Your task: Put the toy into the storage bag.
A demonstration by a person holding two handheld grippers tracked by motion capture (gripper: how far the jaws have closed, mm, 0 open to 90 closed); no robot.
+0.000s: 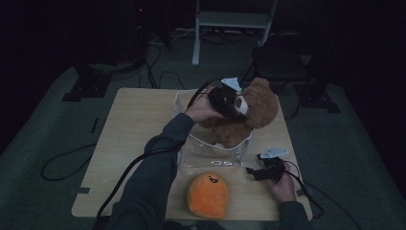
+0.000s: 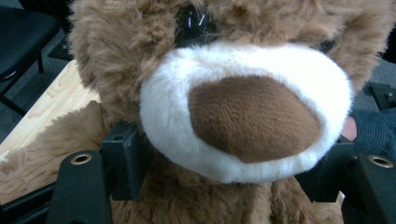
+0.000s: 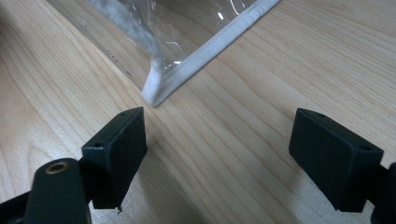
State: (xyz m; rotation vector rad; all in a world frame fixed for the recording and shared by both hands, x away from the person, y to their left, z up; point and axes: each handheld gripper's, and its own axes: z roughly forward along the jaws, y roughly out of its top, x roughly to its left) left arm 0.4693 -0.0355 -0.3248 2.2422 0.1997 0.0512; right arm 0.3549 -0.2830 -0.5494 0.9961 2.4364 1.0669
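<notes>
A brown teddy bear [image 1: 261,103] sits with its legs in a clear plastic bag [image 1: 210,153] at the middle of the wooden table [image 1: 139,124]. My left gripper [image 1: 230,103] reaches its face from the left. In the left gripper view the bear's white muzzle [image 2: 252,116] fills the space between the jaws of that gripper [image 2: 224,163], which press on it from both sides. My right gripper [image 1: 251,171] rests low near the table's front right. Its jaws [image 3: 224,149] stand wide apart over bare wood, just short of the bag's white-hemmed corner [image 3: 159,93].
An orange round plush [image 1: 207,194] with a small face lies at the front edge, in front of the bag. Beyond the table stand a dark chair [image 1: 282,57] and a white frame [image 1: 230,19]. Cables [image 1: 62,163] trail over the floor at the left.
</notes>
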